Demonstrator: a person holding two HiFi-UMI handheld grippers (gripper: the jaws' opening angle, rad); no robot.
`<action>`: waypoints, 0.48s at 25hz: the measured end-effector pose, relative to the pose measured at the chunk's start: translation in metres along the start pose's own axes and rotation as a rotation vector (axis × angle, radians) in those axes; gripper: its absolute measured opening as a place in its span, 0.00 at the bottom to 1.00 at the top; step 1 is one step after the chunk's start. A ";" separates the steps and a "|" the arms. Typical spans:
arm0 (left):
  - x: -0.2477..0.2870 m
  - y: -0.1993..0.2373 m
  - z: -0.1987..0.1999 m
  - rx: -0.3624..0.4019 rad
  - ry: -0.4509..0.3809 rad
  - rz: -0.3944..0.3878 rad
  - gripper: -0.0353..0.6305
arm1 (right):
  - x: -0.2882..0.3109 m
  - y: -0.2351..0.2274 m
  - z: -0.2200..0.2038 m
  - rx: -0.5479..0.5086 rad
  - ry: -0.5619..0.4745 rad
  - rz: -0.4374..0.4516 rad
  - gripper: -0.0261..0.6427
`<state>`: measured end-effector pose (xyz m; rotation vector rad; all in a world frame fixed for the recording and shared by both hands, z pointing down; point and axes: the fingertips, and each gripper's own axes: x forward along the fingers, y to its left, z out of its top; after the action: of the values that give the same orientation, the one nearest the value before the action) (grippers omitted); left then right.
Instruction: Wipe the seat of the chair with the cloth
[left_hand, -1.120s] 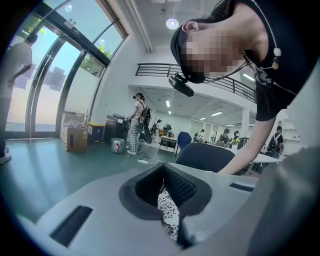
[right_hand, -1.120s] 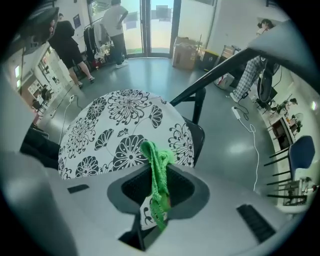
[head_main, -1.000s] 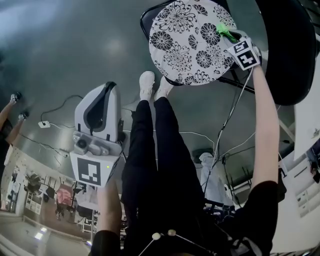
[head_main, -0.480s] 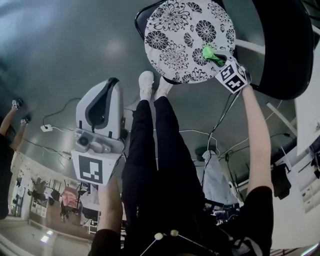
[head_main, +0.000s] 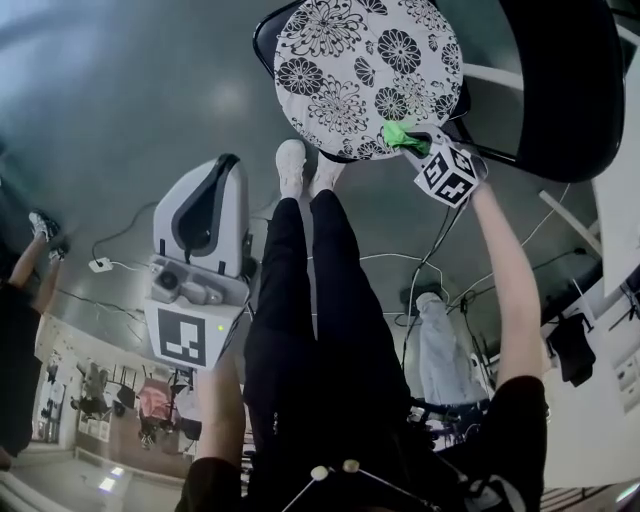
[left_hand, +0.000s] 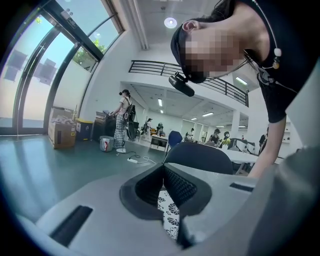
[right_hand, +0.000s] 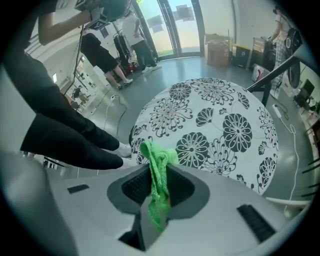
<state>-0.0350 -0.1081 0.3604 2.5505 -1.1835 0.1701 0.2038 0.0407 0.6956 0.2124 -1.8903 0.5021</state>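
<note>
Your right tool (head_main: 418, 142) pinches the green cloth (head_main: 397, 134) at the near edge of the floral seat (head_main: 350, 70). Your left tool (left_hand: 163, 172) is pressed together, holding nothing, beside your legs (head_main: 320, 300).

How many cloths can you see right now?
1: a green cloth gripped in the right claw, at the near edge of the floral seat. The left claw is shut with none; the chair could hide others.

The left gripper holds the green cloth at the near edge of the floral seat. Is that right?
No: the right gripper holds the green cloth at the near edge of the floral seat, as the right gripper view shows. The left gripper is shut on nothing.
</note>
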 end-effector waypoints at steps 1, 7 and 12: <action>0.001 -0.002 0.000 0.000 0.000 -0.005 0.06 | 0.001 0.006 -0.001 -0.001 0.001 0.013 0.17; 0.002 -0.009 -0.002 0.000 0.005 -0.025 0.06 | 0.008 0.038 -0.012 0.010 0.011 0.073 0.17; -0.001 -0.012 0.000 0.008 0.002 -0.029 0.06 | 0.003 0.046 -0.008 0.043 -0.018 0.046 0.17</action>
<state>-0.0271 -0.1002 0.3573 2.5725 -1.1465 0.1717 0.1921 0.0853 0.6902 0.2030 -1.9061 0.5740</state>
